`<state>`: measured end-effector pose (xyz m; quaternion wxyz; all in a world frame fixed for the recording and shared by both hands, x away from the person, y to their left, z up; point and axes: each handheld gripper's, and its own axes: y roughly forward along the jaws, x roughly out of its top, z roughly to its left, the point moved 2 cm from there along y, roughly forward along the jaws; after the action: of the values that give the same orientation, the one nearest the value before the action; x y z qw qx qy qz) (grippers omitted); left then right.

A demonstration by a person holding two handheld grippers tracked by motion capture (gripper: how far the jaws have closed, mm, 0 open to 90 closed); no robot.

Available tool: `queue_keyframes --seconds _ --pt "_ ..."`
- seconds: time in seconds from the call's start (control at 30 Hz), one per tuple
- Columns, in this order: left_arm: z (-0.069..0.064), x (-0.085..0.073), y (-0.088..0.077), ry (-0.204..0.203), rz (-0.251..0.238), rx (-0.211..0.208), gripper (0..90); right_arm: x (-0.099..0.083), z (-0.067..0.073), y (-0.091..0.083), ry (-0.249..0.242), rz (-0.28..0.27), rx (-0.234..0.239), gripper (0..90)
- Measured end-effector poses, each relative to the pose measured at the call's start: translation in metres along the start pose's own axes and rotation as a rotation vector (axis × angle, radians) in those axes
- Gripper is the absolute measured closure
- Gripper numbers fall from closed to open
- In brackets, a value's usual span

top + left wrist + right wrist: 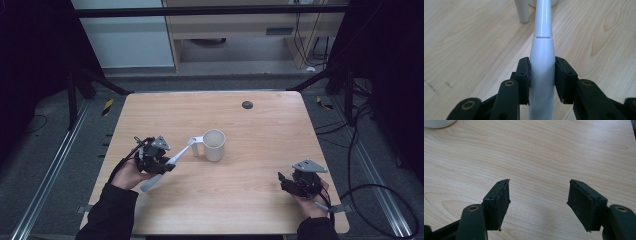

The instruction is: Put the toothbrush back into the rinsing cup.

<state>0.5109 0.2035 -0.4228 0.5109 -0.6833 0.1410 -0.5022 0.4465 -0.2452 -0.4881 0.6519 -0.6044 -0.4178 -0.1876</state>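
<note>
A white electric toothbrush (170, 162) is clamped in my left gripper (159, 165), its head pointing toward a white cup (214, 145) at the table's middle. In the left gripper view both pads press the toothbrush (542, 65) at its thick handle, and my left gripper (542, 80) is shut on it; the cup's base (544, 3) shows at the top edge. My right gripper (286, 183) rests low at the table's front right, held by a hand. In the right gripper view my right gripper (539, 202) stands open over bare wood, with the cup (437, 123) far off at top left.
The wooden table (260, 125) has a small black round cap (247, 104) near its far edge. Cables (370, 195) trail off the right side onto the floor. A metal frame and dark curtains surround the table.
</note>
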Motion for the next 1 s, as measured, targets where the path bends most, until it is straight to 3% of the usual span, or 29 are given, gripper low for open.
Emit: queue_keyframes --seconds 0.47,0.77,1.0 --pt "0.005 0.004 -0.024 -0.094 -0.194 0.104 66.2 0.0 0.0 0.0 -0.002 -0.003 -0.005 33.4" --pt "0.007 0.006 -0.039 -0.169 -0.379 0.198 66.2 0.0 0.001 0.0 0.002 -0.006 -0.007 33.0" --pt "0.005 0.013 -0.045 -0.218 -0.501 0.249 66.2 0.0 0.001 0.0 0.005 -0.013 -0.009 33.0"
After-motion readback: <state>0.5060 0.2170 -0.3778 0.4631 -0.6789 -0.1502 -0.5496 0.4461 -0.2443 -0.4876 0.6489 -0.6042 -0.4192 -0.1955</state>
